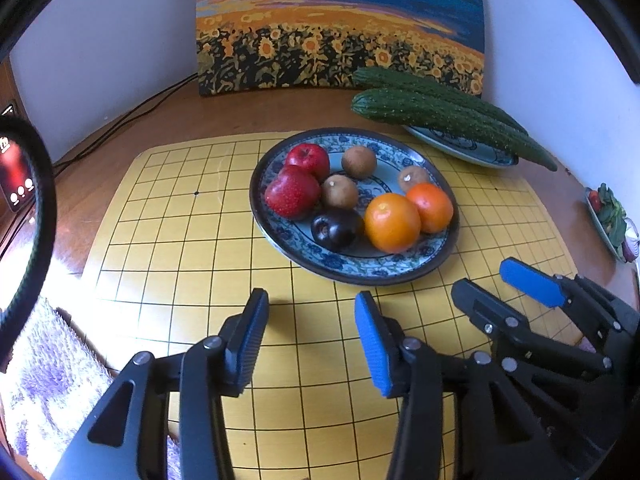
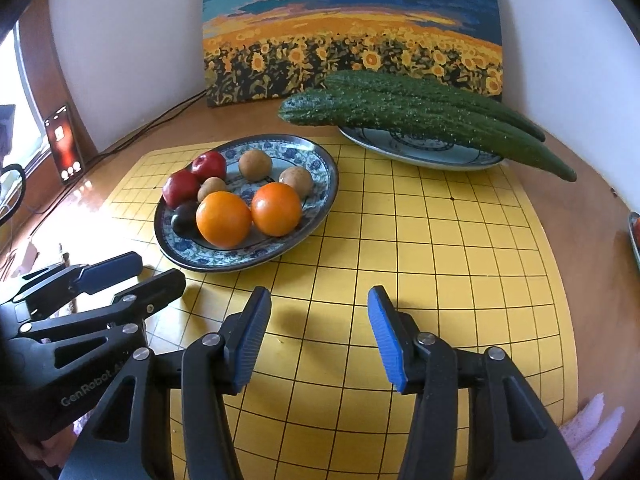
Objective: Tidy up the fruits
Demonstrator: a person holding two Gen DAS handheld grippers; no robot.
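A blue-patterned plate [image 1: 362,270] [image 2: 320,172] on the yellow grid board holds two red apples [image 1: 294,194] [image 2: 182,188], two oranges [image 1: 392,222] [image 2: 224,220], a dark plum [image 1: 334,228] [image 2: 184,218] and three brown kiwis [image 1: 340,191] [image 2: 256,165]. My left gripper [image 1: 312,338] stands open over the board in front of the plate, nothing between its blue pads. My right gripper [image 2: 318,334] is open too, to the right of the plate's front edge, also with nothing in it. Each gripper shows at the edge of the other's view: the right gripper [image 1: 504,280], the left gripper [image 2: 158,268].
Behind, a second plate [image 1: 460,146] [image 2: 420,152] carries two long cucumbers [image 1: 448,116] [image 2: 420,116]. A sunflower painting [image 1: 340,28] leans on the wall. A dish of vegetables [image 1: 610,220] sits at the right edge, a phone [image 2: 64,144] and cables at the left.
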